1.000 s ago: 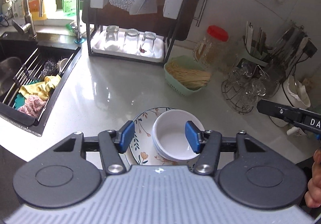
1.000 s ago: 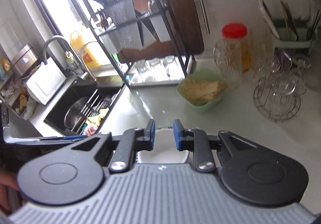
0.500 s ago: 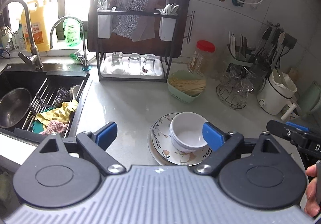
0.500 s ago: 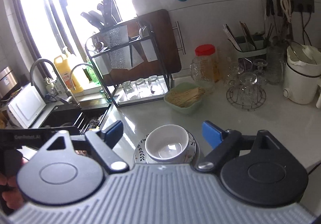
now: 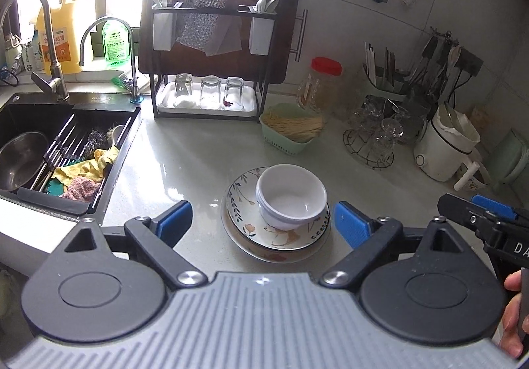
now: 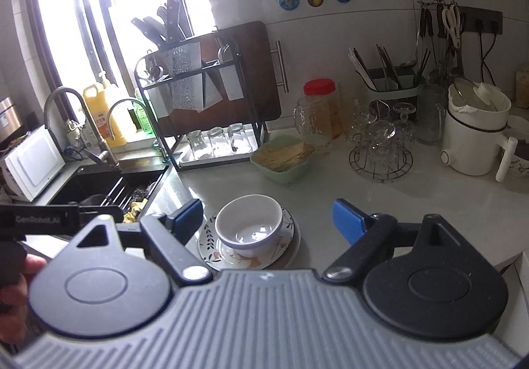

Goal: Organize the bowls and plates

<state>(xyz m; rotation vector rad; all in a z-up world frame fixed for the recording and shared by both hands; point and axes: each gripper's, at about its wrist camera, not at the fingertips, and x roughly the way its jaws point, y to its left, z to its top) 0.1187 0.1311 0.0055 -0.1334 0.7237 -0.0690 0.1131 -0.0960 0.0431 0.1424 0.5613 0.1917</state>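
Note:
A stack of white bowls [image 5: 291, 195] sits on stacked floral plates [image 5: 264, 233] on the grey counter, in the middle of the left wrist view. The bowls [image 6: 249, 223] and plates [image 6: 215, 248] also show in the right wrist view. My left gripper [image 5: 263, 222] is open wide and empty, held back above the stack. My right gripper [image 6: 267, 217] is open wide and empty too, held above and behind the stack. The right gripper's body shows at the right edge of the left wrist view [image 5: 486, 223].
A black sink [image 5: 49, 150] with cloths and a steel bowl lies left. A black dish rack [image 5: 208, 55] with upturned glasses stands at the back. A green basket [image 5: 291, 132], a red-lidded jar [image 5: 319, 84], a wire glass stand [image 5: 377, 137] and a white cooker [image 5: 446, 144] line the right.
Both grippers opened from around the bowls and pulled back and up. The bowl stack stays on the plates.

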